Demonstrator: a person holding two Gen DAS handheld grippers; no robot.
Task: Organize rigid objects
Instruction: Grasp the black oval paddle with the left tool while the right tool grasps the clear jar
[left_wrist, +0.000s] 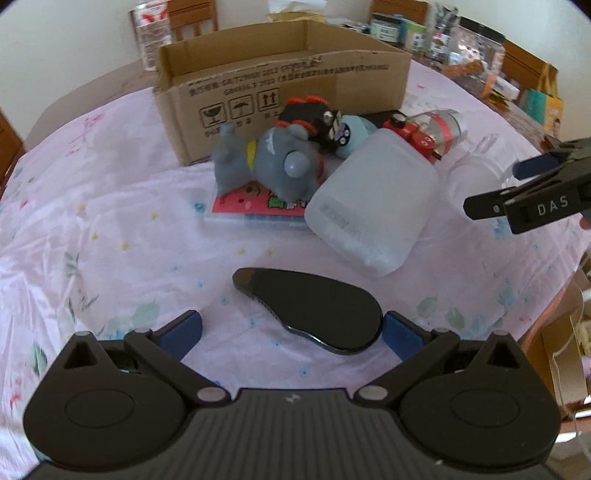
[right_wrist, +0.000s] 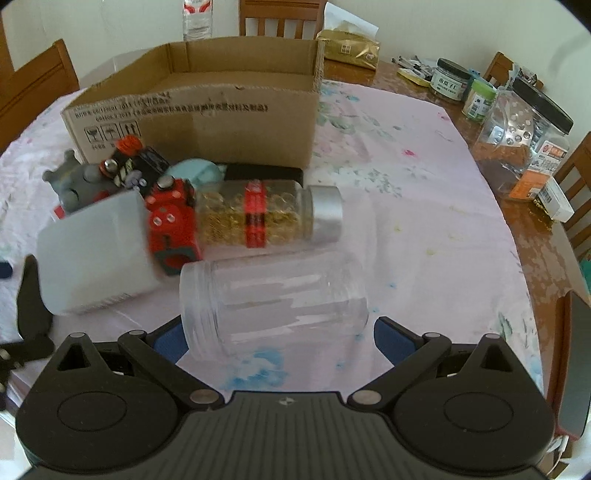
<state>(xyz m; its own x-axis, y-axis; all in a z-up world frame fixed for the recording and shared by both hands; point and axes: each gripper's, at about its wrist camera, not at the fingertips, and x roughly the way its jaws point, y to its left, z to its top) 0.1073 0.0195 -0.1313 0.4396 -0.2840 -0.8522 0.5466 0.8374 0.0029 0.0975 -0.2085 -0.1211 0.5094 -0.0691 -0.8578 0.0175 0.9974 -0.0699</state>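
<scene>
A cardboard box (left_wrist: 280, 85) stands open at the back of the table, also in the right wrist view (right_wrist: 207, 114). In front of it lie a grey toy (left_wrist: 266, 162), a white plastic bottle (left_wrist: 373, 206), a red toy (right_wrist: 173, 225), a jar of gold rings (right_wrist: 266, 214) and a clear glass jar (right_wrist: 273, 306). A black flat paddle-shaped object (left_wrist: 314, 310) lies between the tips of my open left gripper (left_wrist: 291, 332). My right gripper (right_wrist: 275, 338) is open with the clear jar's near side between its fingers; it also shows in the left wrist view (left_wrist: 517, 184).
A red booklet (left_wrist: 255, 206) lies under the grey toy. Jars and packets (right_wrist: 517, 136) crowd the bare wooden table at the right. Wooden chairs (right_wrist: 280, 18) stand around the table. A floral cloth (left_wrist: 110, 221) covers the table.
</scene>
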